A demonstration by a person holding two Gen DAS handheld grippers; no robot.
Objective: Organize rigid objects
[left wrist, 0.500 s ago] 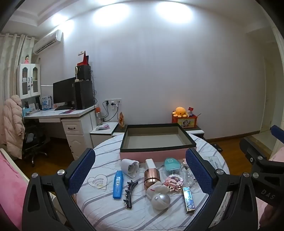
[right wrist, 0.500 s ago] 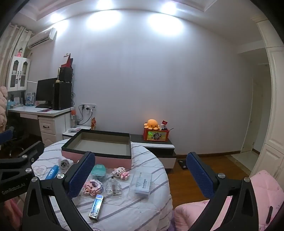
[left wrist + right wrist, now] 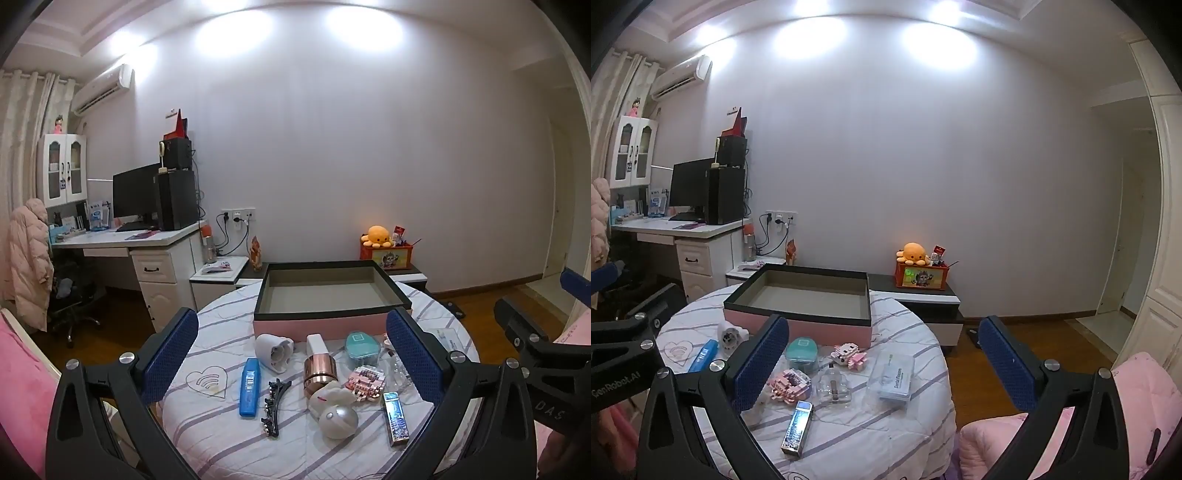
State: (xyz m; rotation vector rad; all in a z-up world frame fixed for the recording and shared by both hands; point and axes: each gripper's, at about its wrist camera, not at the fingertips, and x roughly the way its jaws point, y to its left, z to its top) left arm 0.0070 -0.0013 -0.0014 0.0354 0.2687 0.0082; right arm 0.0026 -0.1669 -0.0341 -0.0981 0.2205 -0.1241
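Observation:
A pink box with a black rim [image 3: 325,324] [image 3: 827,330] stands open and empty at the back of a round table with a striped cloth [image 3: 221,435] [image 3: 908,435]. In front of it lie several small items: a blue case [image 3: 249,386], a black hair clip [image 3: 272,406], a white charger [image 3: 275,350], a rose-gold cylinder [image 3: 320,371], a pearl round item [image 3: 338,419], a teal case [image 3: 362,349] [image 3: 801,350], a pink brick toy [image 3: 365,380] [image 3: 788,386], a shiny harmonica-like bar [image 3: 395,417] [image 3: 798,426]. My left gripper [image 3: 291,362] is open above them. My right gripper [image 3: 882,363] is open above the table's right side.
A clear bottle [image 3: 833,386], a pink toy animal [image 3: 849,355] and a clear floss box [image 3: 895,374] lie on the table's right. A desk with monitor [image 3: 136,199] stands left. A low cabinet with an orange plush [image 3: 914,253] stands behind. Pink bedding [image 3: 1145,406] is at right.
The right gripper's view has shifted so the table sits more to the centre. The left gripper has hardly moved. Both stay open.

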